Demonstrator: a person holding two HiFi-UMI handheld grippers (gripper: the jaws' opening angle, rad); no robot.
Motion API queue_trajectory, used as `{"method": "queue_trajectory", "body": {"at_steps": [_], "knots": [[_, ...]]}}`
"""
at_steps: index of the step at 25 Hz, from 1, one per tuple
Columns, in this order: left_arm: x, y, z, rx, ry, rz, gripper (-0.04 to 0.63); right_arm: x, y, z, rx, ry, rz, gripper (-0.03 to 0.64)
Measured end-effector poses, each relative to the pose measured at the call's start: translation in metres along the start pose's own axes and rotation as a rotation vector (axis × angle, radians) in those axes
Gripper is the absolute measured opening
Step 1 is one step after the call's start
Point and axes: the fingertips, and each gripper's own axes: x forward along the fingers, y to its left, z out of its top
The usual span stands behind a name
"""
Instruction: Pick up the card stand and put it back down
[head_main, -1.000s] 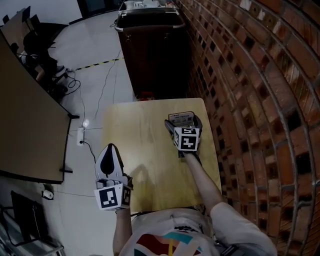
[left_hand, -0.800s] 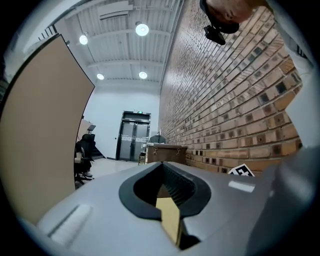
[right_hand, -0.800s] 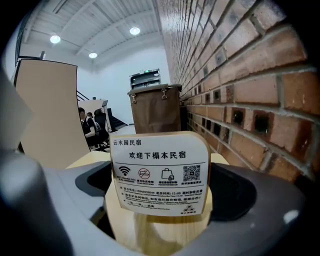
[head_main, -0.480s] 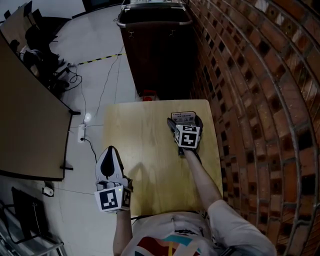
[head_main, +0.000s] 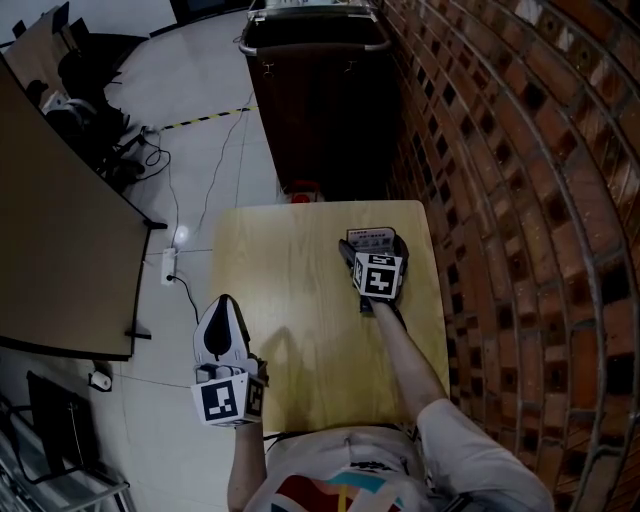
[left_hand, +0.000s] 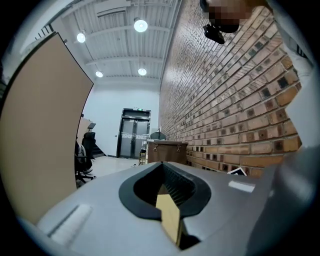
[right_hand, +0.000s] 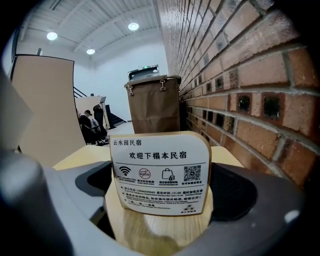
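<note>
The card stand (head_main: 368, 238), a white printed card on a round wooden base (right_hand: 159, 175), stands near the far right corner of the light wooden table (head_main: 290, 300). My right gripper (head_main: 372, 246) holds it from the near side, one jaw pressed against each side of the base. The card faces the camera in the right gripper view and fills the gap between the jaws. Whether the base is off the table I cannot tell. My left gripper (head_main: 222, 301) hangs over the table's near left edge, shut and empty, pointing away from me.
A brick wall (head_main: 520, 200) runs close along the table's right side. A dark brown cabinet (head_main: 320, 100) stands just beyond the far edge. On the left are a large tan partition board (head_main: 50, 230), a power strip with cables (head_main: 170, 265) on the floor and office chairs (head_main: 80, 80).
Neither gripper has visibly moved relative to the table. Only the head camera has shifted a little.
</note>
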Motion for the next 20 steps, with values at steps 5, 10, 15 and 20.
{"method": "queue_trajectory", "body": {"at_steps": [5, 10, 15, 20], "knots": [[-0.006, 0.002, -0.002, 0.007, 0.006, -0.008, 0.005, 0.0, 0.003, -0.001, -0.004, -0.003, 0.02, 0.576], [-0.01, 0.003, 0.006, 0.004, -0.016, 0.008, 0.005, -0.011, 0.005, 0.013, -0.067, -0.059, 0.017, 0.576], [-0.016, -0.001, 0.01, 0.006, -0.027, -0.012, 0.005, -0.038, 0.008, 0.043, -0.043, -0.146, 0.035, 0.575], [-0.019, -0.014, 0.021, 0.003, -0.064, -0.037, 0.005, -0.097, 0.017, 0.078, -0.002, -0.261, 0.084, 0.425]]}}
